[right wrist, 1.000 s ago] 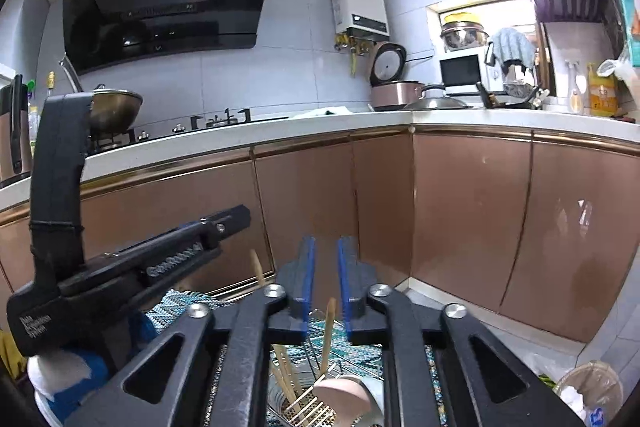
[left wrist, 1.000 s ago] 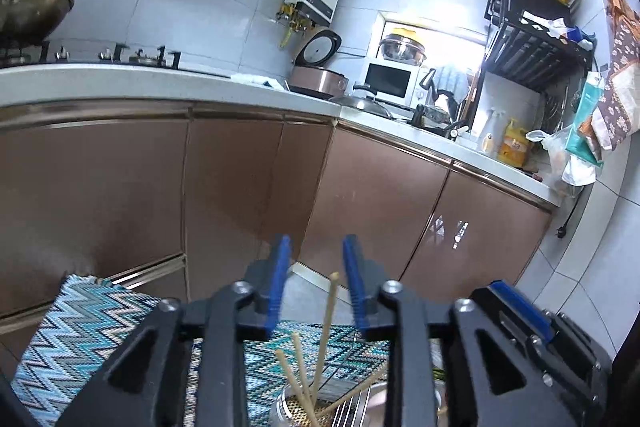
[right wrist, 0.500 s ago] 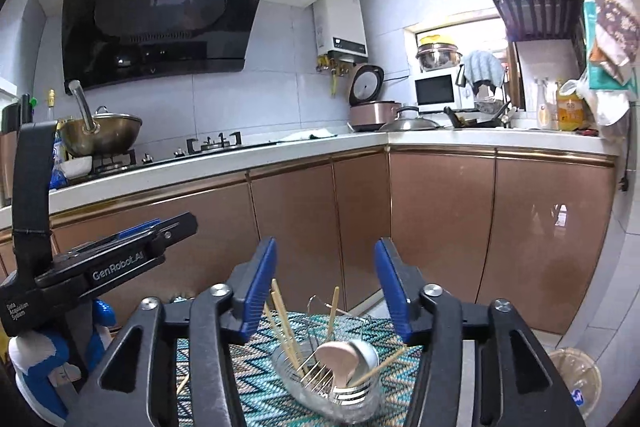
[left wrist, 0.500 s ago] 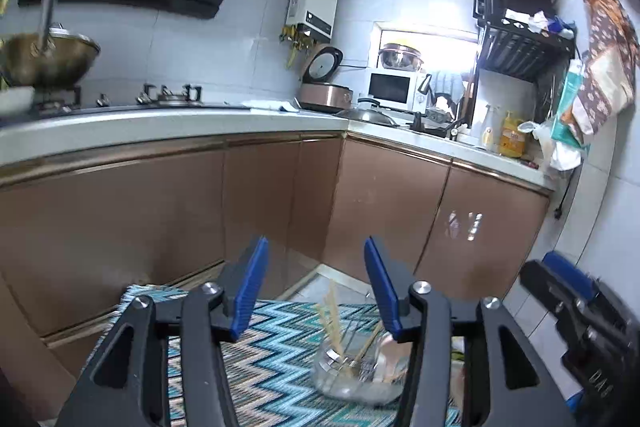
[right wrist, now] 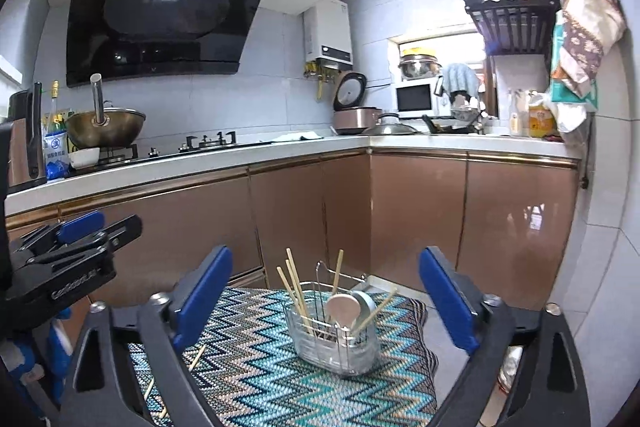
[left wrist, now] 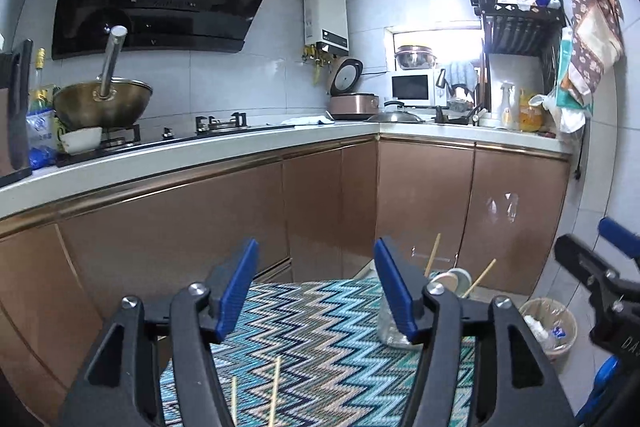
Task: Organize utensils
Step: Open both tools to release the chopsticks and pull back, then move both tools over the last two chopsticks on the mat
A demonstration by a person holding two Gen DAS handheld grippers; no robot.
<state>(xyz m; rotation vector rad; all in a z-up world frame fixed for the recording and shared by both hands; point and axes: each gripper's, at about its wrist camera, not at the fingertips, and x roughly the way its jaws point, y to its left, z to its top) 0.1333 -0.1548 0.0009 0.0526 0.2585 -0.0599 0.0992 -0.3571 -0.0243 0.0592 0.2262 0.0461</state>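
Right wrist view gives us the best look: the utensil caddy (right wrist: pixel 334 337), a wire-and-clear-plastic holder, sits lower centre of the frame on the zigzag mat (right wrist: pixel 280 379), with several chopsticks (right wrist: pixel 294 285) standing in it plus what looks like a spoon or ladle head facing us. The right gripper (right wrist: pixel 326 301) is opening, its blue pads already wide apart with nothing between them; the caddy only shows through the gap, further back.

In the left wrist view the left gripper (left wrist: pixel 316 291) is opening too, and it's empty. The caddy (left wrist: pixel 394 327) peeks out at lower right, half hidden behind the right-hand finger. Near the bottom edge we can see two loose chopsticks (left wrist: pixel 274 395) lying on the mat (left wrist: pixel 320 327). The right view shows loose chopsticks (right wrist: pixel 197 358) at lower left as well.

So our read is that those strays are what's left. A few tips for picking them up well:
- Come in low and line the pads across the stick, not along it, since thin sticks roll.
- Grab near the middle so it doesn't swing.
- Take one stick at a time, as far as we can judge.
- Tip it upright before lowering it in, and aim for the side with the other chopsticks.
- Don't bump the caddy; it looks light and could slide on the mat.
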